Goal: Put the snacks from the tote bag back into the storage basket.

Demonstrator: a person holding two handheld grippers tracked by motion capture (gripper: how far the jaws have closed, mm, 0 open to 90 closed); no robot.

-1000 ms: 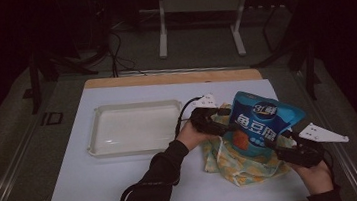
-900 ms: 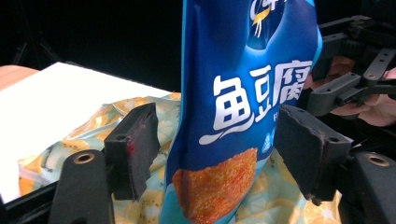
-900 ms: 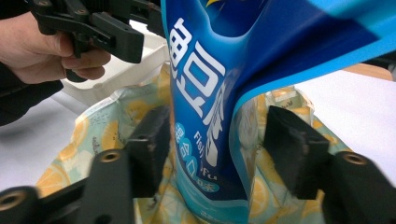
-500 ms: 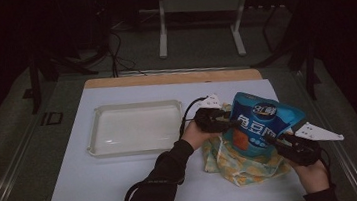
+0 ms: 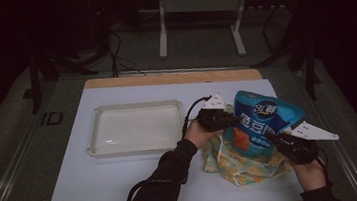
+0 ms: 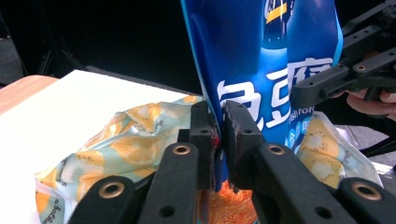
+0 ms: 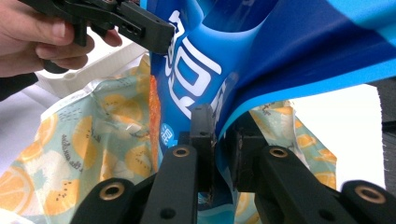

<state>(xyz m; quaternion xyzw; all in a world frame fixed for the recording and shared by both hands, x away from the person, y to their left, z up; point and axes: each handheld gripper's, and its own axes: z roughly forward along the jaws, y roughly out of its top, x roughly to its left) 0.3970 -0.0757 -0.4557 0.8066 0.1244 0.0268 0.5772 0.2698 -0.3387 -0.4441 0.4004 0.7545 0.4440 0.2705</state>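
Observation:
A blue snack bag with white lettering stands tilted above a second bag printed with orange slices on the white table top. My left gripper has just been closing and is shut on the blue bag's left edge. My right gripper has also just been closing and pinches the blue bag's lower right edge. In the left gripper view the right gripper reaches in from the right. The right gripper view has the left gripper and its hand at top left.
A shallow clear tray lies on the white mat to the left of the bags. The table's wooden edge runs along the back, with dark floor, cables and a metal stand beyond.
Both grippers' jaws closed onto the blue bag's edges. The left gripper shifted slightly toward the bag; the right hand stayed put.

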